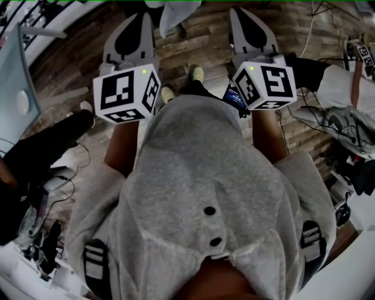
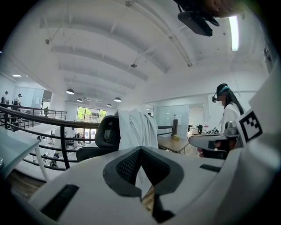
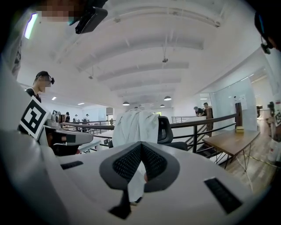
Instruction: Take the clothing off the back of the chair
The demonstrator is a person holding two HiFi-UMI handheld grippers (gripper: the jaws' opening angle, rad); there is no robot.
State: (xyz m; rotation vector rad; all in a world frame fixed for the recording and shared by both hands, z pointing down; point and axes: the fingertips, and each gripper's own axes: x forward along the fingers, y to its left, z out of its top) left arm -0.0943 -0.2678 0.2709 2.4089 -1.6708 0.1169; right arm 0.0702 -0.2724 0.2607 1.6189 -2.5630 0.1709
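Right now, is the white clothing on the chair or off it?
On. The white clothing hangs draped over the back of the black chair, covering most of it.

Held out ahead side by side, left gripper (image 1: 139, 20) and right gripper (image 1: 243, 17) are closed, empty.

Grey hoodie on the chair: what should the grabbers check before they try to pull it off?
1. Grey hoodie draped on the brown chair: ok.
2. Left gripper jaws apart for grabbing: not ok, together.
3. Right gripper jaws apart: not ok, together.
4. Both grippers empty: ok.
5. Grippers aimed at the hoodie: not ok, they face a white garment on a black chair farther off.
6. Hoodie free of snags underneath: cannot tell.
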